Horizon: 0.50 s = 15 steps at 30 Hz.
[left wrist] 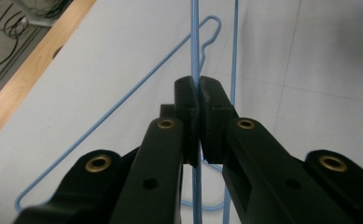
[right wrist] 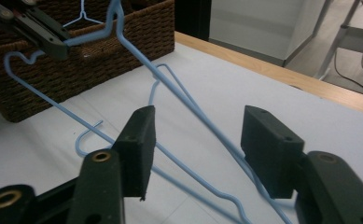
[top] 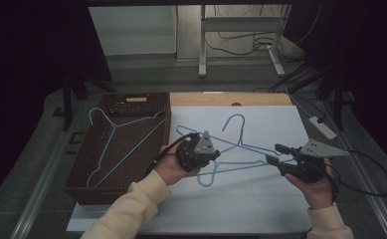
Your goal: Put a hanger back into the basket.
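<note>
At the left of the high view a brown wicker basket (top: 158, 132) sits on the table with one blue wire hanger (top: 112, 147) already lying slantwise in it. Just right of the basket, at frame centre, the left gripper (top: 212, 153) has its jaws pressed together on the wire of a second hanger (top: 245, 147); the left gripper view shows the thin blue wire pinched upright between the black pads (left wrist: 206, 100). That hanger stretches across the white tabletop (top: 231, 199) with its long axis roughly level in the picture, hook (top: 235, 121) toward the upper centre. A third hanger (right wrist: 53, 109) seems to lie under it, though the wires overlap and I can't separate them cleanly. At the right of the frame the right gripper (top: 276, 153) stands spread, its jaws well apart with the wires passing between them and neither pad pressing. So the left gripper alone carries the hanger, and it is the nearer to the basket, which lies to its left. I'd judge the hanger must swing leftward.
</note>
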Available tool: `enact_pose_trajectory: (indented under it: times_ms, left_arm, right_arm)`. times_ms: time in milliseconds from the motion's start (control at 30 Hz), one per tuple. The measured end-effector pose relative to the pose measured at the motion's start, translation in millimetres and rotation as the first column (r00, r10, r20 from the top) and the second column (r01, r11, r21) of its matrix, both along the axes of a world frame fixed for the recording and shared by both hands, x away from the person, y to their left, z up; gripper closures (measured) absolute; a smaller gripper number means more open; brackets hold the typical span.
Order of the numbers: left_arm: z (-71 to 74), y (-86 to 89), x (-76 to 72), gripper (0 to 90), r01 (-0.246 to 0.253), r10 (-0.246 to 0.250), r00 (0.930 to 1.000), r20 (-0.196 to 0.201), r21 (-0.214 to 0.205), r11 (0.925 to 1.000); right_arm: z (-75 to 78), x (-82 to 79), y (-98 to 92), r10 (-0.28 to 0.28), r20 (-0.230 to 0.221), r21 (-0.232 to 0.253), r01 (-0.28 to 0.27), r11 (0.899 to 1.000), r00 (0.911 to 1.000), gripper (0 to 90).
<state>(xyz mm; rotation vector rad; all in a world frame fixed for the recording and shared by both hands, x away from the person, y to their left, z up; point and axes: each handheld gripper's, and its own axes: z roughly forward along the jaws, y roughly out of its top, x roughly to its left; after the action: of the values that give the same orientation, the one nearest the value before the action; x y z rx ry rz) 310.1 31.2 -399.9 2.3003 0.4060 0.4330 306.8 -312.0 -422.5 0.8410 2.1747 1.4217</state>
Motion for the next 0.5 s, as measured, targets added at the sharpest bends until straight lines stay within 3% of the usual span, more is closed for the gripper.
enact_pose_trajectory:
  times_ms: [367,500]
  left_arm:
    - [13.4,19.0,-3.2,86.8,-0.065,0.063,0.9977,-0.025,-0.073,0.9952]
    - [19.7,30.0,-4.5,86.8,-0.090,0.087,0.9957,-0.031,-0.111,0.9897]
  right_arm:
    - [-7.0,-1.2,-4.2,-0.031,-0.009,0.008,0.031,0.999,0.9995,39.3]
    - [-10.6,-1.3,-4.5,-0.035,-0.017,0.002,0.035,0.999,0.9993,38.6]
